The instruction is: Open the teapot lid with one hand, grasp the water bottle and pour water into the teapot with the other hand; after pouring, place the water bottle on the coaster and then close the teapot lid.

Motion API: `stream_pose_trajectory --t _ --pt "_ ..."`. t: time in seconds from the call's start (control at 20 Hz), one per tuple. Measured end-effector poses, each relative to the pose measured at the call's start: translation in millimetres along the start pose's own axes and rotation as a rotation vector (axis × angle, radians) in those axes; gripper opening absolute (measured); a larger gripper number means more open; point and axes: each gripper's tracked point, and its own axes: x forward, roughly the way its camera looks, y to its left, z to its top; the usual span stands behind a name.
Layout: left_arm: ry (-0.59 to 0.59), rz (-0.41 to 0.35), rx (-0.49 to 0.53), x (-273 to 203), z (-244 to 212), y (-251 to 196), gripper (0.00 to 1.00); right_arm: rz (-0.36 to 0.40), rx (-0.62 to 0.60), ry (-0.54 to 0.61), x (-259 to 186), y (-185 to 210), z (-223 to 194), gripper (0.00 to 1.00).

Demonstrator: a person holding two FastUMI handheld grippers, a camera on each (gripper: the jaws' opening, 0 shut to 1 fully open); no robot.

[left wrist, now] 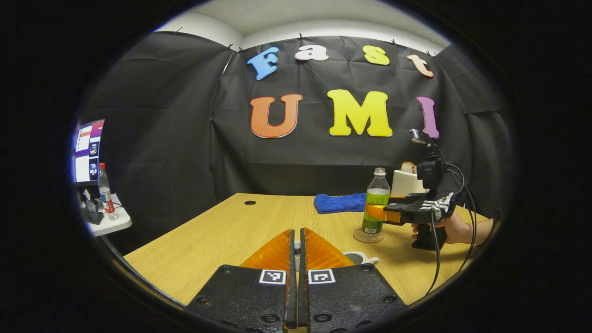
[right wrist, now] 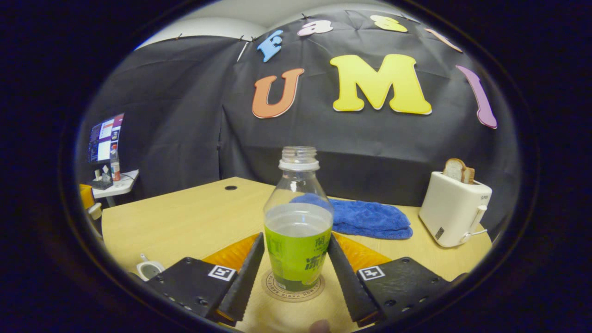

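Observation:
The water bottle, uncapped, green-labelled and part full, stands upright on the round coaster. My right gripper has one finger pressed on each side of it. The left gripper view shows the same bottle on the coaster, with the right gripper and a hand behind it. My left gripper is shut, with a small pale piece, apparently the lid's knob, between its tips. Just beyond it sits the white teapot, partly hidden. In the right gripper view the teapot is at the lower left, its top open.
A blue towel lies at the back of the wooden table. A white toaster with bread stands at the back right. A side shelf with a monitor and a bottle is off the table's left.

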Motion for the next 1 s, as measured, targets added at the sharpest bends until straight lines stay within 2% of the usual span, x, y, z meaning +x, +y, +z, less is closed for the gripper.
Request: stream_pose_trajectory --t 0.1,0.25,0.35,0.6,1.0 --pt "0.000 -0.008 -0.002 2.3 -0.9 -3.9 0.04 0.003 -0.014 -0.003 -1.9 3.0 0.3 0.92" --pt "-0.005 -0.028 -0.004 5.3 -0.9 -14.4 0.04 0.017 -0.032 -0.001 -12.4 9.1 -1.2 0.96" --pt "-0.009 -0.045 -0.012 5.9 -0.3 -23.6 0.04 0.020 -0.042 -0.006 -29.7 9.0 0.0 0.96" --pt "-0.018 -0.096 -0.029 14.2 -0.7 -47.2 0.04 -0.031 -0.051 -0.050 -80.3 -9.1 3.4 0.94" --pt "0.008 -0.151 -0.031 35.2 -19.0 -79.5 0.04 -0.111 0.009 -0.066 -142.7 -41.4 -12.2 0.94"
